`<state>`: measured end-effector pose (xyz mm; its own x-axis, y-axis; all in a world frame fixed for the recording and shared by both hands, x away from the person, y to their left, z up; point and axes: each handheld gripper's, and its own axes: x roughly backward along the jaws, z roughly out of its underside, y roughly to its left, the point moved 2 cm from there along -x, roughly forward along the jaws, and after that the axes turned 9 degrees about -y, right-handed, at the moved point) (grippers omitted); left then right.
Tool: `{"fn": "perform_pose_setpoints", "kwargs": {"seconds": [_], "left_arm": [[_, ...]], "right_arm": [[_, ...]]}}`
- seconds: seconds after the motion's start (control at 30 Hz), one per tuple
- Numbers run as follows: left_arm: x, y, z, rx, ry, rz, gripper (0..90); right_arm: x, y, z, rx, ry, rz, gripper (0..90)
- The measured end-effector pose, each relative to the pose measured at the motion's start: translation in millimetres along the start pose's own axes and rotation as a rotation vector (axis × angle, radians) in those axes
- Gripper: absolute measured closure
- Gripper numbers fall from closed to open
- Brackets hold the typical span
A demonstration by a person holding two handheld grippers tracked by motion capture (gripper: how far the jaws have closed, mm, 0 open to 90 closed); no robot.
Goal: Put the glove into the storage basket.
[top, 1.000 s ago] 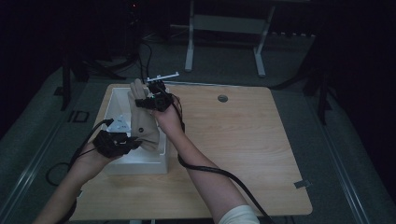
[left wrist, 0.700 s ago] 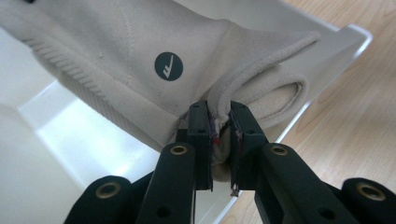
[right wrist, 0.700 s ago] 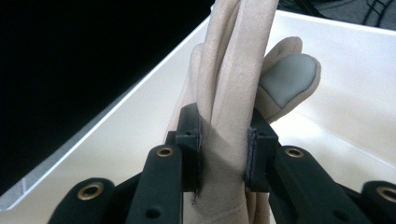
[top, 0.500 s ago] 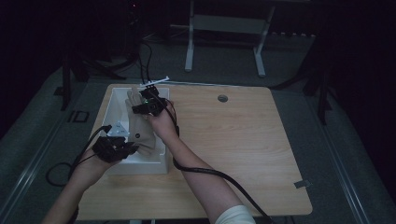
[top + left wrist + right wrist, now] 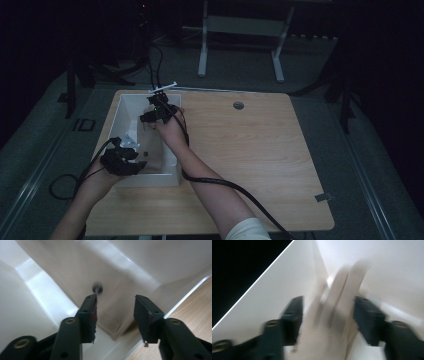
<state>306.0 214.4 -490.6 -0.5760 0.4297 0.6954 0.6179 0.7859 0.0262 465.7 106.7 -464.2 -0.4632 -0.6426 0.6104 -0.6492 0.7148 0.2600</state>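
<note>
A white open bin [image 5: 170, 178] stands on the left of the wooden table [image 5: 250, 150]. My left gripper [image 5: 134, 160] hangs over the bin's near end. Its jaws [image 5: 116, 307] have just been opening and stand apart with nothing between them. A small dark round piece [image 5: 97, 287] lies blurred on the bin floor beyond the left fingertip, and shows as a dark dot [image 5: 145, 151] from above. My right gripper [image 5: 149, 119] reaches into the far end. Its jaws [image 5: 328, 312] have just been opening, with a blurred white piece [image 5: 337, 305] loose between them.
A pale crumpled item [image 5: 131, 140] lies inside the bin near the left gripper. A round grommet [image 5: 238, 105] is set in the table's far edge. Cables trail from both grippers across the table [image 5: 235, 187] and off the left side [image 5: 65, 187]. Dark floor and a desk frame [image 5: 240, 40] lie beyond.
Both hands have sunk lower into the bin. The right gripper has come a little nearer and to the left, and the left gripper has slid towards the near left corner.
</note>
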Motion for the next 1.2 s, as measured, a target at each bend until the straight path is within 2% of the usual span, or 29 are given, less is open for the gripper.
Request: {"fn": "perform_pose_setpoints", "kwargs": {"seconds": [0.03, 0.1, 0.17, 0.23, 0.3, 0.4, 0.47, 0.57, 0.67, 0.83, 0.9, 1.2], "left_arm": [[0.2, 0.3, 0.1, 0.010, -0.008, 0.010, 51.6], [1.1, 0.9, -0.9, 0.018, -0.019, 0.001, 50.6], [1.7, 0.4, -3.0, 0.031, -0.033, -0.002, 46.0], [2.1, -1.9, -5.5, 0.028, -0.051, -0.012, 40.1], [2.7, -3.3, -8.4, 0.043, -0.076, -0.021, 33.0], [3.2, -5.2, -13.3, 0.059, -0.110, -0.024, 22.7], [2.2, -6.3, -16.0, 0.057, -0.115, -0.018, 16.0], [0.7, -7.9, -18.6, 0.063, -0.135, -0.016, 14.2], [-1.0, -8.7, -20.4, 0.098, -0.157, 0.031, 9.9], [-0.9, -8.5, -24.5, 0.121, -0.184, 0.027, 9.9], [-0.1, -9.1, -26.5, 0.118, -0.190, 0.014, 9.9], [6.8, -14.9, -41.8, 0.115, -0.236, 0.024, 9.9]], "right_arm": [[2.8, -1.8, -1.5, -0.001, -0.011, 0.009, 38.5], [7.0, -5.4, -3.2, 0.001, -0.024, 0.013, 38.0], [12.8, -10.7, -4.7, -0.004, -0.037, 0.012, 37.0], [17.7, -14.3, -5.0, -0.007, -0.046, -0.001, 36.1], [21.8, -16.6, -5.2, 0.006, -0.059, -0.011, 33.9], [29.6, -18.8, -5.4, 0.018, -0.075, -0.039, 28.8], [34.3, -19.1, -5.6, 0.034, -0.077, -0.059, 25.0], [43.3, -19.5, -6.5, 0.045, -0.095, -0.082, 22.9], [51.7, -20.8, -6.1, 0.065, -0.098, -0.102, 20.6], [63.4, -23.1, -5.1, 0.106, -0.109, -0.111, 18.7], [68.3, -25.1, -4.4, 0.122, -0.111, -0.104, 18.7], [86.9, -38.9, 3.7, 0.129, -0.124, -0.103, 17.7]]}}
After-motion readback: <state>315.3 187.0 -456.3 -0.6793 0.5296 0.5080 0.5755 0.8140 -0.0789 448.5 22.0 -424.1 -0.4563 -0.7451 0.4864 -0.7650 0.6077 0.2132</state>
